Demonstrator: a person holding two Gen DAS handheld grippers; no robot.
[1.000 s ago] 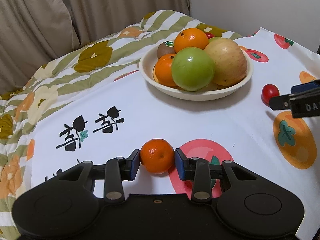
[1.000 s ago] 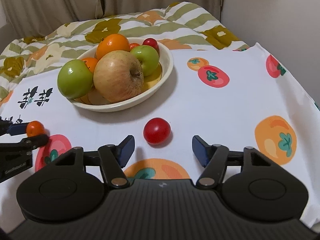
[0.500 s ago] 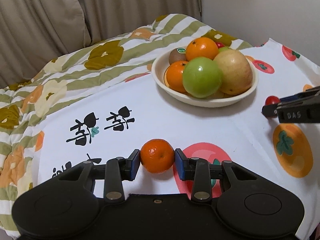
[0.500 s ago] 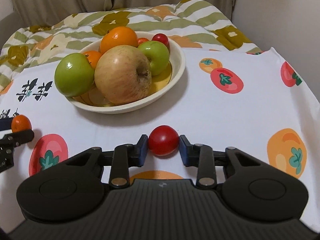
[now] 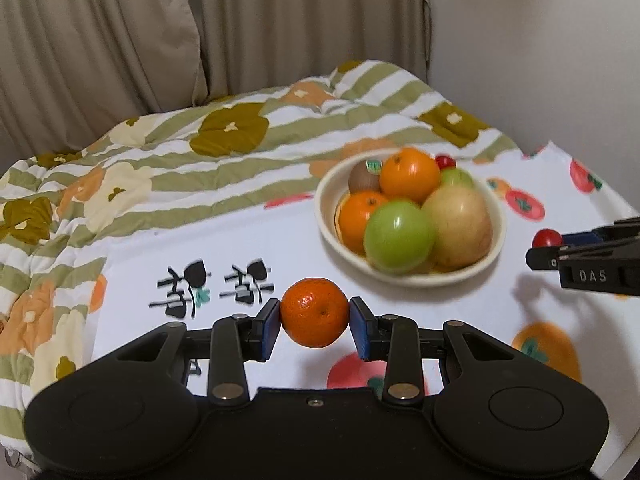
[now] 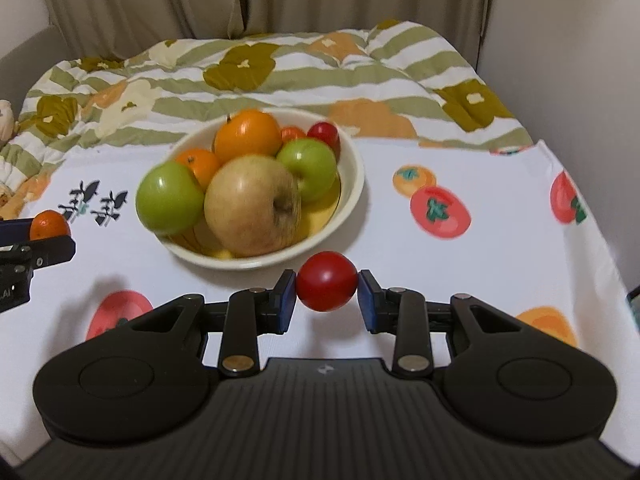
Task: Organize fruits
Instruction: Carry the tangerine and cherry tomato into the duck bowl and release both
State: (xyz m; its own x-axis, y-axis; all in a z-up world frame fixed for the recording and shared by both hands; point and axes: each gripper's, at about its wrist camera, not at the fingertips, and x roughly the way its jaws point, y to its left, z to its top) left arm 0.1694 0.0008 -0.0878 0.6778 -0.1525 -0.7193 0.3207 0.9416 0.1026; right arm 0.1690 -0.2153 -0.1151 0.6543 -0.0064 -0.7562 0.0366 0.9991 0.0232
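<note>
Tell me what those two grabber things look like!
Both are black plastic. Each gripper, the left and the right, has two jointed fingers with silver pins, blue pads at the tips and round discs on a wide body. White letters "DAS" mark the right one's side.

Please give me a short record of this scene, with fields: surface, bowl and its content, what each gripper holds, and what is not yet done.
surface: white cloth printed with fruit, over a striped floral quilt
bowl: cream bowl, piled with green apples, oranges, a large yellowish apple, a kiwi
left gripper: shut on a mandarin, clear of the cloth
right gripper: shut on a small red fruit, near the bowl's front rim
not yet done: both held fruits are outside the bowl
</note>
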